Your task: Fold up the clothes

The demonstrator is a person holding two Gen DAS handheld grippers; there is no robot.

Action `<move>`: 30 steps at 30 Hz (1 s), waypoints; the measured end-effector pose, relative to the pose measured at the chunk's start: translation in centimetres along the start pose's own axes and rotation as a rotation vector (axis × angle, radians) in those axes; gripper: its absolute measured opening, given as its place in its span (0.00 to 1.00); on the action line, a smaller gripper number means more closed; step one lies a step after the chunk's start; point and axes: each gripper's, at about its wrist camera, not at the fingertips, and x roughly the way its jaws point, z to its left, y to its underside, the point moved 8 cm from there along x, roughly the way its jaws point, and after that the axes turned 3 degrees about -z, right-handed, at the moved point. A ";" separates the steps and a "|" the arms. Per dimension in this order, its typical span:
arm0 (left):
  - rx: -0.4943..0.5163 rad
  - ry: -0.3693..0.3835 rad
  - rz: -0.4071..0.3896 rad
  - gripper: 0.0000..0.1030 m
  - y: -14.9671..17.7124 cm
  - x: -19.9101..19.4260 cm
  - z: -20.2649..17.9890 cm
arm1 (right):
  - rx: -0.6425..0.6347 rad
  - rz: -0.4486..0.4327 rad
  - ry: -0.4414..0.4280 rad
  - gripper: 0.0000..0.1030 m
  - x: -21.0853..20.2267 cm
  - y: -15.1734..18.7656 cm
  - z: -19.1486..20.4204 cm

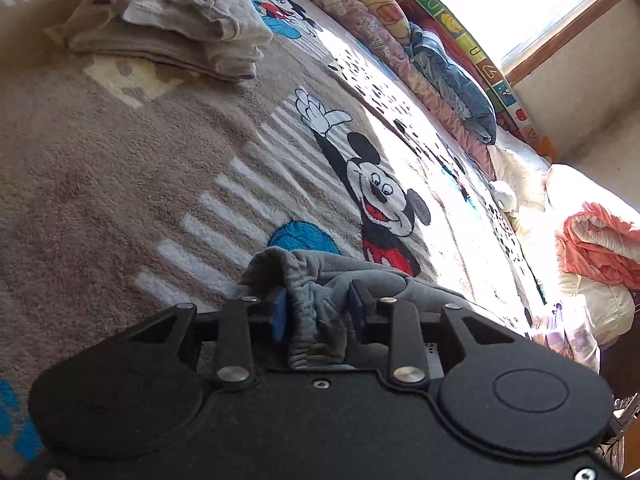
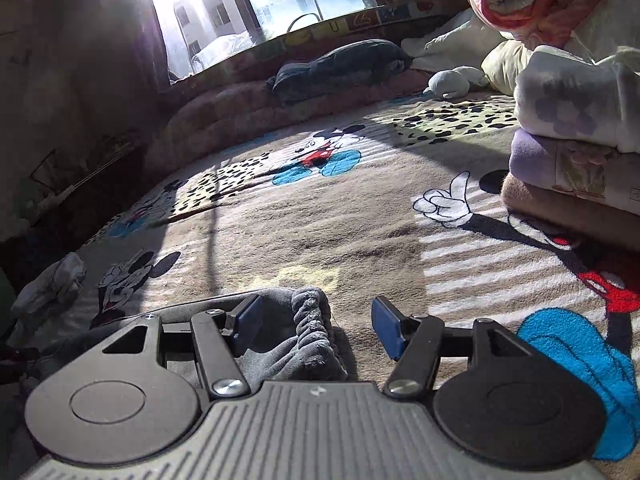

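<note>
Alphabet play mat [image 1: 468,28] standing along wall under window, at 1 o'clock in left wrist view: big single characters on coloured tiles, partly readable, apparently "N", "C", "U", "Z"; further tiles too distorted to read

Same mat at 12 o'clock in right wrist view [image 2: 360,20]: characters resembling "U", "4", dim against backlight; nothing else legible

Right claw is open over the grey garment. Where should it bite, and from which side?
Take the gathered elastic hem of the grey garment, lying between the open right claw. It is the thick bunched edge, so close straight down on it from the near side. The left claw already pinches the same garment.
</note>
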 end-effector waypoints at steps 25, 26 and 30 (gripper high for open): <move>0.539 0.049 -0.017 0.38 5.5 -0.8 -9.9 | -0.199 0.193 -0.027 0.62 3.3 3.2 6.1; 0.601 0.026 0.043 0.38 7.1 0.5 -9.8 | -0.198 0.225 0.031 0.62 3.9 3.7 4.8; 0.742 -0.003 0.159 0.42 10.2 2.6 -9.5 | -0.158 0.260 0.056 0.36 3.1 4.5 2.1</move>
